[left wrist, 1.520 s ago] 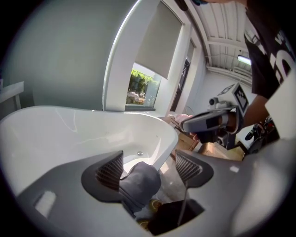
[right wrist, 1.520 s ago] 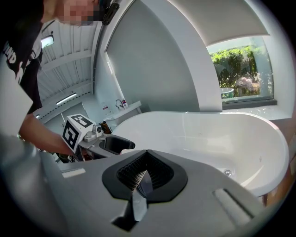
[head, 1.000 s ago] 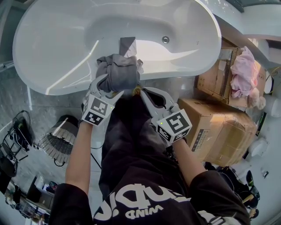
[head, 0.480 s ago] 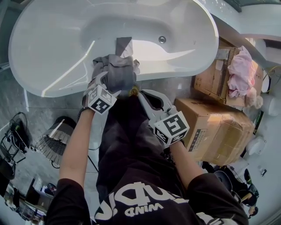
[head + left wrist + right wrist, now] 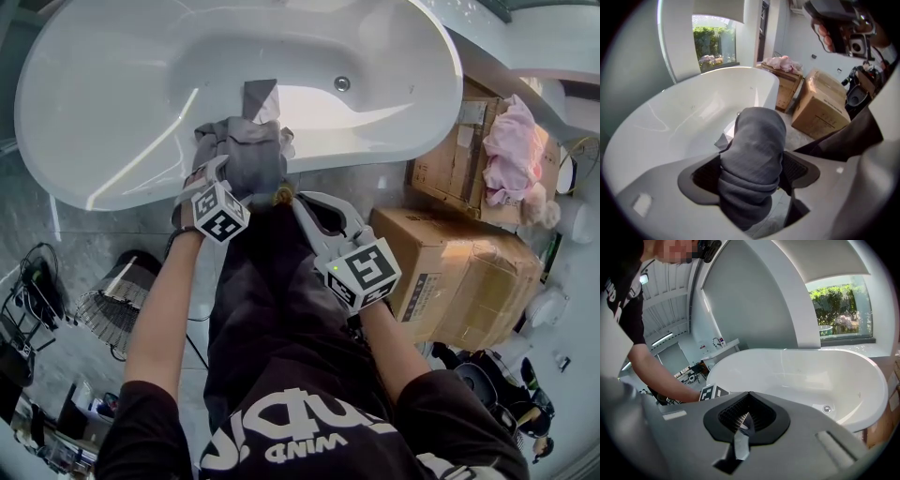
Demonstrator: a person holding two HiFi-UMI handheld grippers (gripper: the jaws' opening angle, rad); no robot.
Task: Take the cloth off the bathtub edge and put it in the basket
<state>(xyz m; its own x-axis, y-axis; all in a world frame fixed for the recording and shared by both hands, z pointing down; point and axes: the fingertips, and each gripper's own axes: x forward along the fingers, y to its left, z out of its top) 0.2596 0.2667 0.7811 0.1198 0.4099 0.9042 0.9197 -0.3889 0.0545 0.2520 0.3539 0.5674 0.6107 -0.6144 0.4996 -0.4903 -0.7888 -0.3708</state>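
A grey cloth hangs bunched over the near rim of the white bathtub, and one end of it lies inside the tub. My left gripper is at that rim, and its jaws stand wide on either side of the cloth. In the left gripper view the cloth fills the gap between the dark pads of the left gripper without being squeezed. My right gripper hovers shut just right of the cloth and holds nothing. In its own view the right gripper faces the tub. The wire basket lies on the floor at lower left.
Two cardboard boxes stand on the floor to the right of my legs. Behind them a pink cloth lies on a wooden crate. The tub drain shows near the far wall. Black stands crowd the left edge.
My left gripper has moved forward up to the tub rim and its jaws now straddle the cloth. The right gripper has barely shifted.
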